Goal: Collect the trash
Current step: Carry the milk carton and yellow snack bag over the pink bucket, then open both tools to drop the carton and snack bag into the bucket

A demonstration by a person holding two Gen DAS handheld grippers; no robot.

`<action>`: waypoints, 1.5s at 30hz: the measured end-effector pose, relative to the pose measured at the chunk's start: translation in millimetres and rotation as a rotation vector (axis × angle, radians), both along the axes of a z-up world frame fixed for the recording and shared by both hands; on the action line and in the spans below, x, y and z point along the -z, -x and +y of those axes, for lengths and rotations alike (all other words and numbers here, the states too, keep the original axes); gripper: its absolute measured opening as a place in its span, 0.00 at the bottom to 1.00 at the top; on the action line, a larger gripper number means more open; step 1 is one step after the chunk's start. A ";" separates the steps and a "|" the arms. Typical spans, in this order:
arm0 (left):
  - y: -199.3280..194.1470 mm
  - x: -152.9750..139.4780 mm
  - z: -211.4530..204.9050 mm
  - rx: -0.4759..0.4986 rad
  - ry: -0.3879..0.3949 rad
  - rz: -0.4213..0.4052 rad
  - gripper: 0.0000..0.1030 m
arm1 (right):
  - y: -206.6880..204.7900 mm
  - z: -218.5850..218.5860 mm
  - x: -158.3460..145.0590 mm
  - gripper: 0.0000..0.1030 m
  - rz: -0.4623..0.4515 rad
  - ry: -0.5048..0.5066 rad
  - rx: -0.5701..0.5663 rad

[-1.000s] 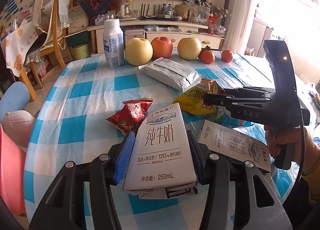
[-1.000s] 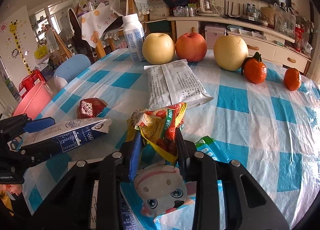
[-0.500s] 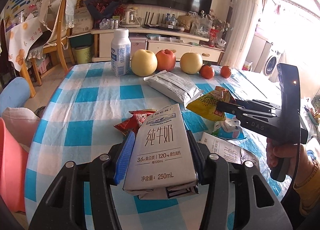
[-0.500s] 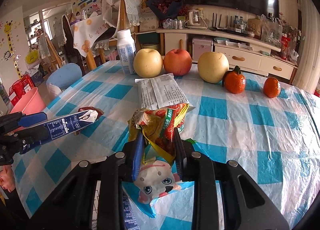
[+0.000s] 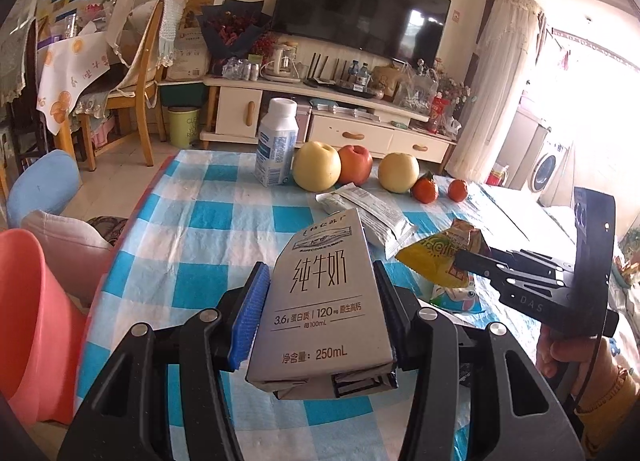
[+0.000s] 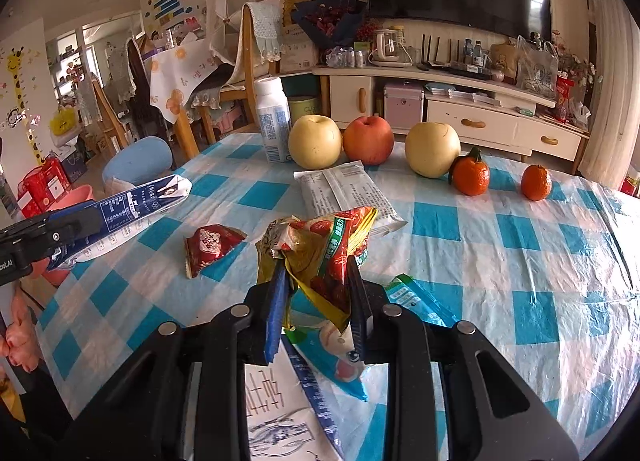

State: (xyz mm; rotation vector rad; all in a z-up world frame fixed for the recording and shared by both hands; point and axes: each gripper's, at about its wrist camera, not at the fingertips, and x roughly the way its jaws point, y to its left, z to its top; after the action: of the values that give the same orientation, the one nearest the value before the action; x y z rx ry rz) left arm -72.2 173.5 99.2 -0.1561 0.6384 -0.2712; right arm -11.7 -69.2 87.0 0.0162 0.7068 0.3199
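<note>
The left gripper (image 5: pixel 318 293) has its jaws clenched on a flattened grey-white milk carton (image 5: pixel 324 301) with dark printed characters, one pad pressed against each long side; the carton is held clear above the tabletop (image 5: pixel 200 245), a round surface under a blue-and-white checked plastic cloth. The right gripper (image 6: pixel 316 293) has its jaws clenched on a crumpled yellow, red and green snack wrapper (image 6: pixel 320 245), which stands up between the pads, also lifted off the cloth.

Just below the right gripper lie a light-blue cartoon-printed wrapper (image 6: pixel 344 365) and a flat white printed carton panel (image 6: pixel 272 413). To their left a small red crinkled packet (image 6: pixel 210 247) lies on the cloth. Farther out rests a white sealed pouch with small print (image 6: pixel 346 191).

Along the far edge stand a white plastic bottle with a blue label (image 6: pixel 274 123), two yellow pears (image 6: pixel 316 141) flanking a red apple (image 6: pixel 368 139), and two small oranges (image 6: pixel 472 175). A pink plastic tub (image 5: pixel 28 321) sits beside the tabletop at the left.
</note>
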 end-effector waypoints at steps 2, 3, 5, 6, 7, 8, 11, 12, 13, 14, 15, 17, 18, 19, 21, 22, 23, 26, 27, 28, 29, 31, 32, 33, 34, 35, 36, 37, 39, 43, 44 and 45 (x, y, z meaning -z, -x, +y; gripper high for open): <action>2.0 -4.4 11.7 -0.033 0.004 -0.013 0.52 | 2.6 10.2 -6.5 0.28 -0.010 -0.004 -0.014; 2.0 -5.8 17.2 -0.048 0.005 -0.017 0.52 | 3.5 16.2 -9.9 0.28 -0.014 -0.006 -0.024; 3.1 -8.8 32.3 -0.085 0.020 -0.024 0.52 | 6.6 29.9 -16.8 0.28 -0.027 -0.009 -0.045; 3.6 -10.1 40.0 -0.106 0.025 -0.029 0.52 | 8.1 37.7 -20.2 0.28 -0.033 -0.011 -0.057; 4.9 -11.9 49.6 -0.132 0.029 -0.034 0.52 | 9.2 45.5 -23.2 0.28 -0.038 -0.016 -0.069; 6.0 -12.6 56.5 -0.149 0.033 -0.037 0.52 | 10.4 54.4 -26.2 0.28 -0.042 -0.023 -0.083; 10.6 -16.3 84.1 -0.226 0.046 -0.047 0.52 | 12.3 85.7 -34.7 0.28 -0.052 -0.037 -0.138; 12.4 -17.3 93.3 -0.253 0.046 -0.050 0.52 | 12.7 97.2 -37.0 0.28 -0.055 -0.038 -0.160; 15.0 -18.1 102.3 -0.279 0.047 -0.054 0.52 | 13.4 109.5 -40.0 0.28 -0.059 -0.037 -0.183; 17.4 -18.8 115.2 -0.313 0.056 -0.055 0.52 | 14.3 123.6 -43.3 0.28 -0.064 -0.032 -0.211; 19.4 -18.8 125.0 -0.340 0.061 -0.055 0.52 | 15.2 136.8 -46.1 0.28 -0.069 -0.028 -0.237; 24.9 -19.1 147.1 -0.410 0.070 -0.056 0.52 | 16.3 165.3 -52.2 0.28 -0.079 -0.020 -0.291; 27.9 -18.3 161.9 -0.454 0.084 -0.054 0.52 | 17.0 179.4 -55.3 0.28 -0.085 -0.014 -0.316; 31.2 -17.6 173.9 -0.491 0.098 -0.050 0.52 | 17.2 193.2 -58.0 0.28 -0.091 -0.008 -0.340; 37.7 -14.8 197.8 -0.573 0.112 -0.041 0.52 | 17.4 222.9 -63.0 0.28 -0.102 0.001 -0.391; 40.7 -12.7 210.8 -0.614 0.123 -0.034 0.52 | 17.5 237.7 -64.6 0.28 -0.106 0.006 -0.414; 43.1 -11.3 220.0 -0.640 0.132 -0.028 0.52 | 17.6 250.3 -65.4 0.28 -0.108 0.012 -0.435; 51.3 -5.7 250.7 -0.728 0.172 -0.007 0.52 | 17.3 289.7 -65.5 0.28 -0.114 0.035 -0.496; 53.7 -4.4 257.5 -0.749 0.185 -0.002 0.52 | 16.7 302.2 -64.4 0.28 -0.113 0.042 -0.515; 55.4 -2.7 264.3 -0.765 0.198 0.004 0.52 | 15.7 314.1 -62.6 0.28 -0.112 0.049 -0.530; 56.4 -0.9 270.2 -0.776 0.210 0.010 0.52 | 14.6 323.0 -60.8 0.28 -0.110 0.055 -0.542; 57.5 2.6 280.1 -0.799 0.231 0.029 0.52 | 10.9 342.4 -55.2 0.29 -0.099 0.071 -0.565; 57.2 4.3 284.8 -0.813 0.236 0.041 0.52 | 8.5 351.2 -51.4 0.29 -0.093 0.076 -0.575; 57.3 6.2 288.6 -0.826 0.239 0.050 0.53 | 5.4 359.8 -47.0 0.31 -0.081 0.077 -0.589; 58.2 8.2 290.9 -0.835 0.244 0.058 0.56 | 2.1 367.3 -43.2 0.34 -0.065 0.075 -0.607; 58.6 9.7 294.6 -0.847 0.250 0.066 0.70 | -1.5 374.5 -37.7 0.37 -0.043 0.070 -0.629; 58.3 11.5 297.9 -0.861 0.249 0.070 0.80 | -2.8 378.7 -34.7 0.45 -0.035 0.074 -0.628; 58.9 11.4 299.0 -0.876 0.237 0.070 0.81 | -4.5 380.9 -31.6 0.53 -0.030 0.081 -0.612; 58.3 11.0 298.3 -0.895 0.203 0.079 0.88 | -3.1 378.8 -30.9 0.62 -0.016 0.061 -0.598; 53.7 10.0 290.1 -0.899 0.167 0.093 0.92 | 4.9 361.1 -30.4 0.80 -0.043 0.066 -0.543; 50.8 9.9 286.8 -0.895 0.153 0.100 0.92 | 6.7 355.3 -29.9 0.80 -0.043 0.071 -0.528; 48.2 9.7 283.9 -0.887 0.139 0.107 0.92 | 8.6 349.3 -29.3 0.81 -0.042 0.076 -0.511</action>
State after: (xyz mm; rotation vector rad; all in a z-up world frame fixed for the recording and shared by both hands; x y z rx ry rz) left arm -120.4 457.3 89.5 -0.5686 0.6001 0.5532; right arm -20.3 280.0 116.3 -0.2461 0.6749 0.7797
